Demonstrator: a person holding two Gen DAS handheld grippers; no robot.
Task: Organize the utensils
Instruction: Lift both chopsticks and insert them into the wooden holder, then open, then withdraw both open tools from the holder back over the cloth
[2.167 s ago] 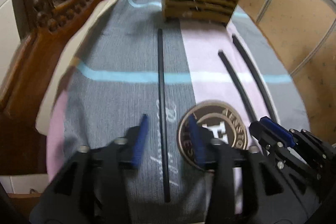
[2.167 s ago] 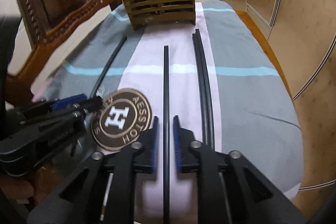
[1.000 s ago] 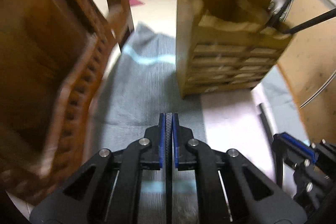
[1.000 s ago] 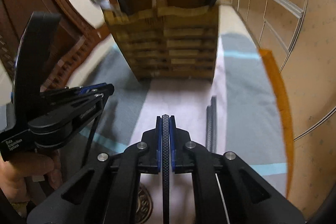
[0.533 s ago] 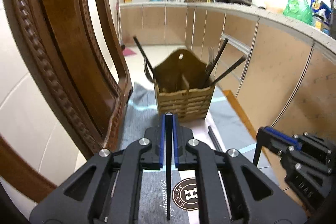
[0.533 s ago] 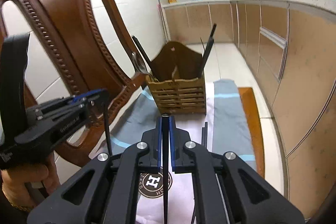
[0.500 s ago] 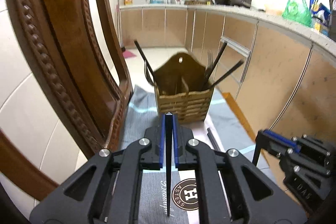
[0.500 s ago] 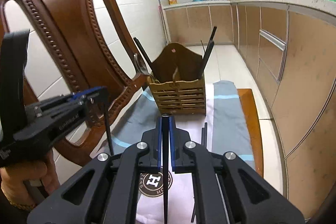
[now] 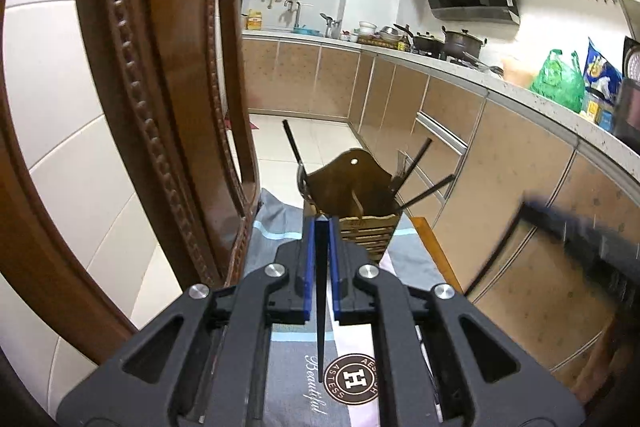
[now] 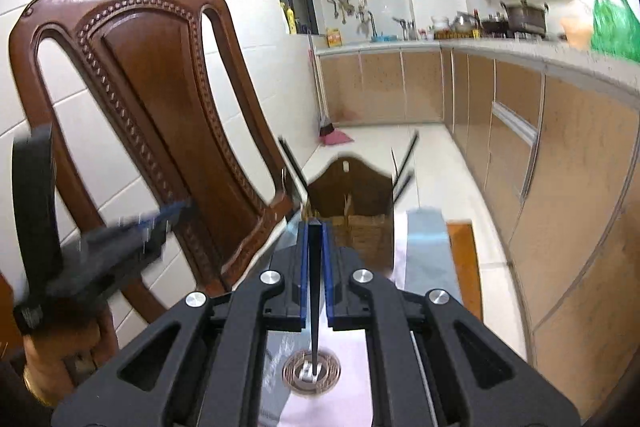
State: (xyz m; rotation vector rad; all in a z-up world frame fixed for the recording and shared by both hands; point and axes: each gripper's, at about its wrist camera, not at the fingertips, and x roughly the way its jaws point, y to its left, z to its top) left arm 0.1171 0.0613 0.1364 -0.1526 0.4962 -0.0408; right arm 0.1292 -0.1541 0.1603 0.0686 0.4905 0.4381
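Each claw is clamped on a black chopstick: the left claw holds the left chopstick upright, tip hanging above the striped cloth, and the right claw holds the right chopstick the same way. The step in hand looks like carrying both to the wooden holder ahead, which already has utensils. Next, each stick must be brought over an open compartment, lowered and released.

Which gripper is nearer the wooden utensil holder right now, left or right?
Too close to call. The left gripper and right gripper are both raised above the cloth, each clamping a black chopstick, with the wooden utensil holder ahead and below at similar apparent range.
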